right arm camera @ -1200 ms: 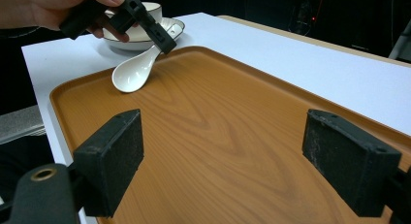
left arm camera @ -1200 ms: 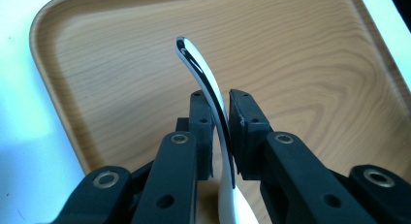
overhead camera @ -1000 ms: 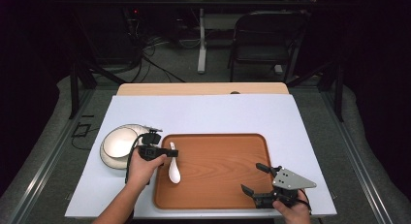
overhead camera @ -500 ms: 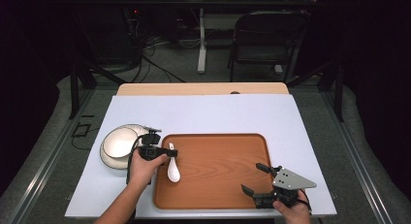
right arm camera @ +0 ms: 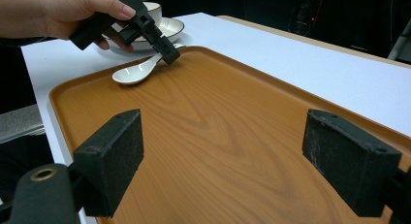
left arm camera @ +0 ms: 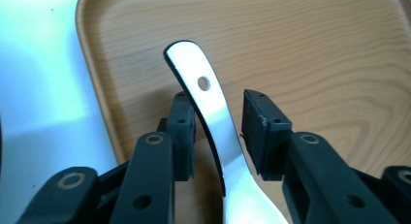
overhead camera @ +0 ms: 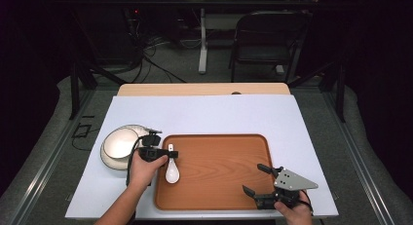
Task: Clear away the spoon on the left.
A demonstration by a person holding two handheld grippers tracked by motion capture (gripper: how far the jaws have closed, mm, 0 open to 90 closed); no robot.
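A white ceramic spoon (overhead camera: 171, 172) lies at the left end of the brown wooden tray (overhead camera: 219, 161), bowl toward the person. My left gripper (overhead camera: 171, 153) reaches over the tray's left rim and straddles the spoon's handle (left arm camera: 203, 95). Its jaws have just been opening. The handle runs close along the left pad, a clear gap separates it from the right pad, and neither pad presses on it. The right gripper view has the spoon (right arm camera: 133, 73) resting on the tray under the left gripper (right arm camera: 167, 52). My right gripper (overhead camera: 253, 178) hovers open over the tray's near right corner (right arm camera: 218, 136), holding nothing.
A white bowl on a dark-rimmed plate (overhead camera: 119, 144) stands just left of the tray, behind the left hand. The tray sits on a white sheet (overhead camera: 219, 113) covering the table. A chair (overhead camera: 268, 35) and cables are beyond the far edge.
The left gripper's jaws stand a little wider around the spoon handle. Both hands and the spoon are where they were.
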